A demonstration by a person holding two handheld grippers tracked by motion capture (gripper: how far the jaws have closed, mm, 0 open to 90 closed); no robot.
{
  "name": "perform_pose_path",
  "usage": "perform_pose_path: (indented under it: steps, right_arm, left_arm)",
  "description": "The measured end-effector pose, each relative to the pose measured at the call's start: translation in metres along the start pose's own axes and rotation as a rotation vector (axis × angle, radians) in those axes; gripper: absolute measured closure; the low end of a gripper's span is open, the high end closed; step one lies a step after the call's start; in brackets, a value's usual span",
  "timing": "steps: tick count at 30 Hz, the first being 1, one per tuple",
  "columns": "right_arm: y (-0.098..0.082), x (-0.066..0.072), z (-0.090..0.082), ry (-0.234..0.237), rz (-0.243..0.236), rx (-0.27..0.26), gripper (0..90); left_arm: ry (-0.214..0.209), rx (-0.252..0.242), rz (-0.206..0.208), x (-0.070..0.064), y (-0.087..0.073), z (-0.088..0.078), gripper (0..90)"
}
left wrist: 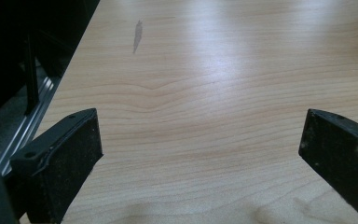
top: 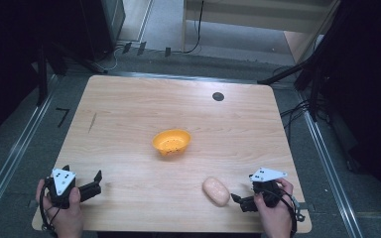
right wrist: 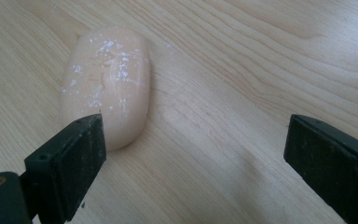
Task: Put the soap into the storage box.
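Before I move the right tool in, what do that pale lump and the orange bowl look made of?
The pale lump looks like soft foam or rubber, perhaps a toy bread roll: matt peach skin, faint creases, white flecks. The orange bowl looks like moulded plastic: even colour, thin rim, small dark dots inside, possibly holes.

Left gripper, held in the left hand near the table's front-left corner, jaws spread wide; right gripper, in the right hand near the front-right corner, likewise spread.

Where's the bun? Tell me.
In the high view the bun lies near the table's front edge, right of centre, just left of the right claw and nearer than the orange bowl.
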State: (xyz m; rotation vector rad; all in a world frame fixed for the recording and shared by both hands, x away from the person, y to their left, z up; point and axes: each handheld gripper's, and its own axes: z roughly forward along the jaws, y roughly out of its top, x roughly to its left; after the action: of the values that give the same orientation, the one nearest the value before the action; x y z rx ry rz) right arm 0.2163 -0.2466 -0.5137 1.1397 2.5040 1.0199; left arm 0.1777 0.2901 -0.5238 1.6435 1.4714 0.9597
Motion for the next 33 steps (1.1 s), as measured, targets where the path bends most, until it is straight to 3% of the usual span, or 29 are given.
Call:
perform_pose_path:
  steps: [33]
  right_arm:
    - [0.014, 0.017, 0.012, 0.041, -0.014, 0.009, 6.0]
  left_arm:
    - [-0.001, 0.003, -0.002, 0.0, 0.0, 0.0, 0.0]
